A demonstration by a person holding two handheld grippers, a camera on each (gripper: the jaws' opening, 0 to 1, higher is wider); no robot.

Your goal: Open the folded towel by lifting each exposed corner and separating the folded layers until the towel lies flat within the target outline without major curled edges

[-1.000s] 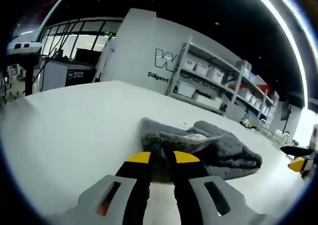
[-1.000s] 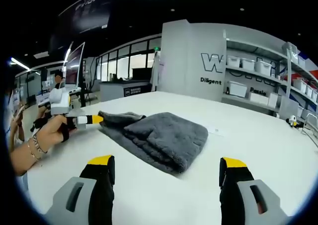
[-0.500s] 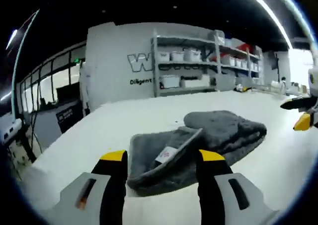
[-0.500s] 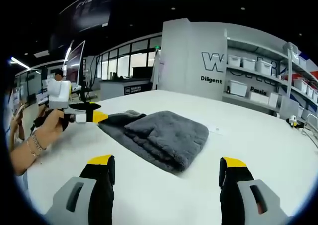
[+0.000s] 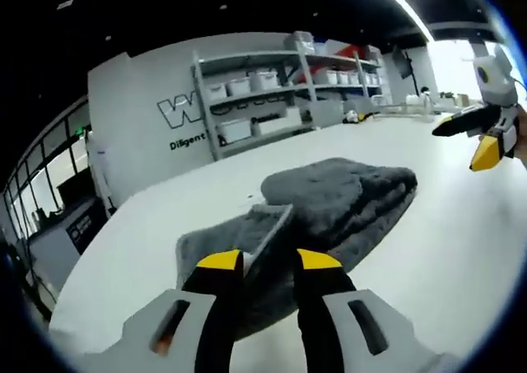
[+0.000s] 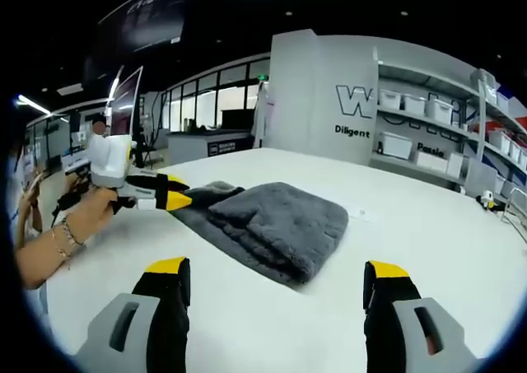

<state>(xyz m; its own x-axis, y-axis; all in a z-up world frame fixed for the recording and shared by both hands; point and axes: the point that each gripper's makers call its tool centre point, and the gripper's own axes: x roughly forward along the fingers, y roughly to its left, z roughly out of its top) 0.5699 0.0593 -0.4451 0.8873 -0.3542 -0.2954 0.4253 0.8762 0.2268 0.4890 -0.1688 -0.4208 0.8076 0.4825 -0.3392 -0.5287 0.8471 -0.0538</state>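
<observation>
A grey towel lies folded in thick layers on the white table. In the left gripper view my left gripper has its yellow-tipped jaws drawn close on the towel's near corner, whose pale edge runs up between them. In the right gripper view the towel sits in the middle, and the left gripper meets its left corner, held by a person's hand. My right gripper stands wide open a short way in front of the towel, touching nothing. It also hangs at the far right as the right gripper.
The white table stretches wide on all sides of the towel. Shelves with white bins line the grey wall behind. A desk with a monitor stands beyond the table's left edge.
Half a second ago the left jaws stood wide apart around the towel's corner; now they have closed in on it. The left view has swung. The right gripper has stayed still.
</observation>
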